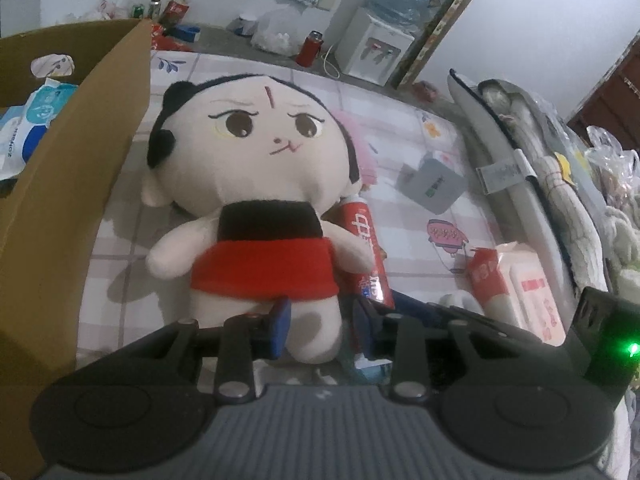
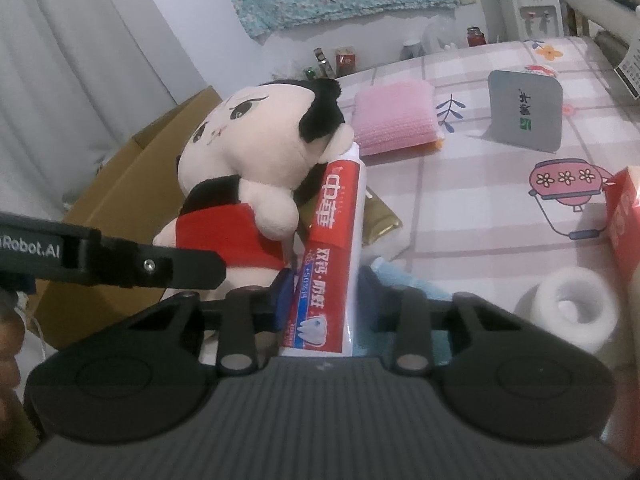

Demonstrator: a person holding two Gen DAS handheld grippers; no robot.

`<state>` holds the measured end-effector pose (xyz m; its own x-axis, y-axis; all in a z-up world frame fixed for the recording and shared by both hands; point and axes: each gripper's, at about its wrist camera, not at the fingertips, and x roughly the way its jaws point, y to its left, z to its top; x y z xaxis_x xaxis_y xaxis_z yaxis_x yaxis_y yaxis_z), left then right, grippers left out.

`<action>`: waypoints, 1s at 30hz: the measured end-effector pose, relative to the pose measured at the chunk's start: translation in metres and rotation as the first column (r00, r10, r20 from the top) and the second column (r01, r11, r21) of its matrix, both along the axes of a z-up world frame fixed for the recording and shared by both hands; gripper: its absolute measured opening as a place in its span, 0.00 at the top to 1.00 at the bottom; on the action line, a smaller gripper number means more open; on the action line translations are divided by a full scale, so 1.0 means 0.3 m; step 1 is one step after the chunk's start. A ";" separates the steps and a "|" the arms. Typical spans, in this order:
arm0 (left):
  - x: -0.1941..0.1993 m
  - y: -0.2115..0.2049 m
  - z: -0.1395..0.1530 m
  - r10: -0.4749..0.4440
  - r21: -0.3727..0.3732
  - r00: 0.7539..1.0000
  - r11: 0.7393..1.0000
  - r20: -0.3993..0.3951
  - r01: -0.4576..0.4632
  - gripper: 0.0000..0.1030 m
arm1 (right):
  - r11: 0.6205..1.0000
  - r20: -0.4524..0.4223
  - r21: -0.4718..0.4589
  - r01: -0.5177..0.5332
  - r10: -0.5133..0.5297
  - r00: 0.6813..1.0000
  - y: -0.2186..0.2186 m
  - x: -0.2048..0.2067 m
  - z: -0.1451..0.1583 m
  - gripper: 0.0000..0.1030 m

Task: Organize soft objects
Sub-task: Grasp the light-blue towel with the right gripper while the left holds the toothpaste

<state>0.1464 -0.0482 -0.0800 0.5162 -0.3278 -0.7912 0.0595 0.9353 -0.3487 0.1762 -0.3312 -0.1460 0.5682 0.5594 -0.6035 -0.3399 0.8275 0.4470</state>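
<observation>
Plush doll point(image 1: 256, 200), lying face-up on the checked bed sheet point(image 1: 404, 236) just beside an open cardboard box point(image 1: 80, 184), one leg pinched between the narrowed left tongs point(image 1: 320, 320). Toothpaste tube point(image 2: 336, 256) pressed against the doll's side, its lower end clamped in the right tongs point(image 2: 324, 300), fingers drawn close on it. Likely trouble from here: a grip on one soft leg alone, too shallow to carry a heavy-headed toy, so a sag, swing or slip on the lift toward the box. Also possible: the tube dragging on the doll's arm, or the two sets of tongs fouling each other, being so near. Pink sponge point(image 2: 394, 116) and tissue pack point(image 1: 524, 292) close by, within reach of a stray swing.
</observation>
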 end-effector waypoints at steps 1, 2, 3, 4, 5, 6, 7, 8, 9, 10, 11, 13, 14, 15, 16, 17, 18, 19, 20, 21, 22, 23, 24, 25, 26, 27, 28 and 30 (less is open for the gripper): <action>-0.008 0.001 0.007 -0.004 0.002 1.000 1.000 0.009 0.004 0.65 | 1.000 -0.014 0.012 0.006 -0.006 1.000 -0.004 0.001 0.007 0.68; -0.018 0.000 0.016 -0.015 0.005 1.000 1.000 0.019 0.015 0.63 | 1.000 -0.025 0.024 0.013 -0.012 1.000 -0.010 0.002 0.016 0.69; -0.031 0.001 0.025 -0.022 0.004 0.999 1.000 0.025 0.021 0.60 | 0.999 -0.033 0.035 0.019 -0.018 0.999 -0.016 -0.001 0.027 0.69; -0.042 0.004 0.029 -0.021 -0.001 0.999 1.000 0.027 0.021 0.59 | 0.999 -0.035 0.041 0.022 -0.021 0.999 -0.022 -0.005 0.038 0.69; -0.059 0.011 0.034 -0.021 -0.009 0.999 1.000 0.028 0.021 0.58 | 0.999 -0.038 0.046 0.025 -0.023 0.999 -0.027 -0.013 0.051 0.70; -0.075 0.017 0.037 -0.021 -0.014 0.999 1.000 0.028 0.022 0.58 | 0.998 -0.042 0.052 0.026 -0.024 0.999 -0.031 -0.019 0.060 0.70; -0.091 0.026 0.040 -0.019 -0.017 0.999 1.000 0.026 0.019 0.58 | 0.998 -0.045 0.057 0.025 -0.022 0.999 -0.035 -0.028 0.069 0.71; -0.108 0.033 0.042 -0.017 -0.024 1.000 1.000 0.023 0.017 0.58 | 0.998 -0.052 0.058 0.025 -0.022 0.998 -0.038 -0.038 0.077 0.72; -0.128 0.043 0.045 -0.015 -0.035 1.000 0.999 0.020 0.016 0.58 | 0.998 -0.059 0.057 0.023 -0.020 0.998 -0.039 -0.048 0.081 0.72; -0.146 0.053 0.048 -0.014 -0.047 1.000 0.999 0.020 0.015 0.57 | 0.998 -0.066 0.056 0.021 -0.018 0.998 -0.041 -0.060 0.084 0.74; -0.164 0.062 0.049 -0.014 -0.060 1.000 0.998 0.019 0.015 0.56 | 0.998 -0.080 0.058 0.020 -0.015 0.997 -0.043 -0.071 0.083 0.78; -0.188 0.075 0.046 -0.017 -0.080 1.000 0.997 0.014 0.018 0.54 | 0.997 -0.117 0.074 0.021 -0.013 0.993 -0.051 -0.099 0.077 0.86; -0.202 0.081 0.041 -0.020 -0.085 1.000 0.996 0.010 0.021 0.54 | 0.996 -0.138 0.088 0.023 -0.011 0.990 -0.055 -0.113 0.072 0.86; -0.214 0.085 0.035 -0.024 -0.081 1.000 0.996 0.007 0.024 0.54 | 0.996 -0.156 0.091 0.027 -0.012 0.988 -0.056 -0.127 0.066 0.86; -0.222 0.087 0.029 -0.023 -0.078 1.000 0.997 0.003 0.023 0.54 | 0.996 -0.168 0.081 0.029 -0.015 0.986 -0.053 -0.144 0.057 0.86; -0.230 0.092 0.021 -0.021 -0.082 1.000 0.996 -0.006 0.020 0.54 | 0.997 -0.173 0.073 0.029 -0.016 0.985 -0.049 -0.159 0.051 0.86; -0.236 0.096 0.013 -0.023 -0.091 1.000 0.996 -0.015 0.021 0.54 | 0.997 -0.172 0.075 0.031 -0.017 0.985 -0.046 -0.173 0.046 0.86; -0.242 0.099 0.006 -0.027 -0.102 0.999 0.995 -0.024 0.024 0.54 | 0.996 -0.173 0.079 0.034 -0.020 0.985 -0.044 -0.182 0.046 0.86; -0.245 0.099 0.002 -0.030 -0.108 0.999 0.994 -0.029 0.027 0.54 | 0.996 -0.174 0.078 0.037 -0.023 0.985 -0.042 -0.188 0.048 0.83; -0.248 0.097 0.001 -0.036 -0.108 0.999 0.994 -0.025 0.033 0.54 | 0.996 -0.174 0.078 0.041 -0.027 0.984 -0.041 -0.192 0.050 0.83; -0.251 0.096 -0.002 -0.038 -0.104 0.999 0.994 -0.020 0.036 0.53 | 0.996 -0.176 0.077 0.050 -0.035 0.984 -0.040 -0.194 0.051 0.82; -0.255 0.094 -0.003 -0.039 -0.102 0.999 0.994 -0.015 0.037 0.53 | 0.996 -0.176 0.073 0.051 -0.038 0.984 -0.038 -0.192 0.054 0.78; -0.257 0.094 -0.005 -0.039 -0.103 0.999 0.994 -0.015 0.037 0.53 | 0.997 -0.172 0.064 0.046 -0.034 0.984 -0.032 -0.189 0.056 0.74; -0.255 0.093 -0.008 -0.039 -0.107 0.999 0.994 -0.018 0.037 0.53 | 0.998 -0.166 0.052 0.041 -0.032 0.986 -0.024 -0.187 0.059 0.68; -0.252 0.094 -0.012 -0.039 -0.111 0.999 0.993 -0.021 0.036 0.53 | 0.998 -0.161 0.042 0.037 -0.030 0.986 -0.016 -0.183 0.062 0.65; -0.248 0.095 -0.016 -0.037 -0.112 0.999 0.993 -0.024 0.034 0.53 | 0.999 -0.156 0.032 0.029 -0.024 0.987 -0.005 -0.178 0.062 0.65; -0.248 0.096 -0.018 -0.037 -0.112 0.999 0.993 -0.025 0.034 0.53 | 1.000 -0.155 0.021 0.023 -0.020 0.988 0.002 -0.168 0.061 0.65; -0.242 0.095 -0.022 -0.038 -0.113 0.999 0.993 -0.028 0.035 0.53 | 1.000 -0.165 -0.018 0.018 -0.021 0.986 0.020 -0.150 0.044 0.66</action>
